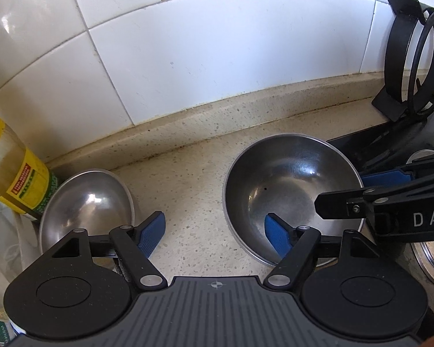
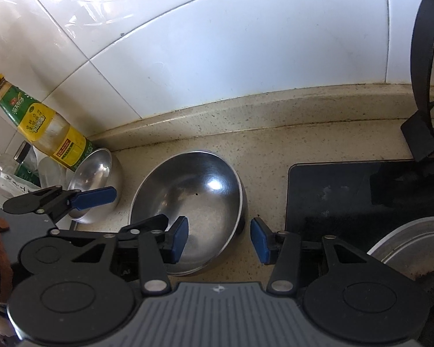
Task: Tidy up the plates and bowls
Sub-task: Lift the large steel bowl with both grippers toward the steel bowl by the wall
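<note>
A large steel bowl (image 1: 292, 190) (image 2: 193, 196) sits upright on the speckled counter. A smaller steel bowl (image 1: 86, 205) (image 2: 98, 179) leans tilted near a bottle at the left. My left gripper (image 1: 215, 235) (image 2: 130, 209) is open. It spans the gap between the bowls, its right pad (image 1: 277, 237) inside the large bowl's near-left rim and its left pad just right of the small bowl. My right gripper (image 2: 219, 240) (image 1: 350, 192) is also open, straddling the large bowl's right rim with one pad inside and one outside. Neither holds anything.
An oil bottle (image 1: 17, 179) (image 2: 43, 124) with a yellow label stands at the left by the tiled wall. A black glass stove top (image 2: 347, 196) lies to the right, with a black ring stand (image 1: 413, 63) and a round steel plate or lid (image 2: 413, 240).
</note>
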### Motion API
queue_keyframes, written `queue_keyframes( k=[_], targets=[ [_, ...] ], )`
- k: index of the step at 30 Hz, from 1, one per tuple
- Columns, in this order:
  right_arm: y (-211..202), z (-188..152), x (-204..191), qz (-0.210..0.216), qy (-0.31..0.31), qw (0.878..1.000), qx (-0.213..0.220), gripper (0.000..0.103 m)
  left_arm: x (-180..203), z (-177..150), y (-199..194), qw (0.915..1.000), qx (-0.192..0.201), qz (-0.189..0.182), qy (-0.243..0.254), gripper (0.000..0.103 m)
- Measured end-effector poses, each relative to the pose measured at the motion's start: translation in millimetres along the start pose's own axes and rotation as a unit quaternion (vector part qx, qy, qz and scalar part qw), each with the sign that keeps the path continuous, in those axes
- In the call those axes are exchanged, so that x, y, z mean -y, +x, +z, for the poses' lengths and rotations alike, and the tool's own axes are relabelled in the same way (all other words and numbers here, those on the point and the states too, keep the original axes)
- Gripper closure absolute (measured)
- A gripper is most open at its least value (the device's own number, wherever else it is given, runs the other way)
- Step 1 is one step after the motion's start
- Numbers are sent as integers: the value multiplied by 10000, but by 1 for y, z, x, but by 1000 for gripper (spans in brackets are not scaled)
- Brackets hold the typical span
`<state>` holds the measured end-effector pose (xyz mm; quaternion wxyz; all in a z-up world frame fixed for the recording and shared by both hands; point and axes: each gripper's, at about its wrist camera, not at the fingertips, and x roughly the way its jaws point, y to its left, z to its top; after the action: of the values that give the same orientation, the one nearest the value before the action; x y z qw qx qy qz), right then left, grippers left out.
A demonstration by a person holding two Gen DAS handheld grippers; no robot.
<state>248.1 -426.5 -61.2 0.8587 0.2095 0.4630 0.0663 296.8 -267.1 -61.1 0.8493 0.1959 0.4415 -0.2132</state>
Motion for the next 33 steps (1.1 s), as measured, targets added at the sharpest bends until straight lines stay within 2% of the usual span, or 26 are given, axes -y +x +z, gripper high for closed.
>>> queue_keyframes(
  k=[5,12,18,22,28,33],
  targets=[
    [6,1,0,-9,-40,10000,-54,54,2,0,6,10000,-50,-12,34,27],
    [16,2,4,65,9,9999,-140,54,3,1,14,9998,-130,-116,38,40],
    [21,1,5,125,44,9997,-204,54,7,1,17,9996,-146,-198,101,41],
    [21,2,5,181,64,9996,-211,53,11,2,18,9995,-151,-254,124,49],
    [17,3,3,295,72,9994,-162,54,11,3,16,9995,-126,-256,110,54],
    [16,5,1,301,54,9994,-132,54,9,3,13,9995,-107,-272,75,53]
  ],
)
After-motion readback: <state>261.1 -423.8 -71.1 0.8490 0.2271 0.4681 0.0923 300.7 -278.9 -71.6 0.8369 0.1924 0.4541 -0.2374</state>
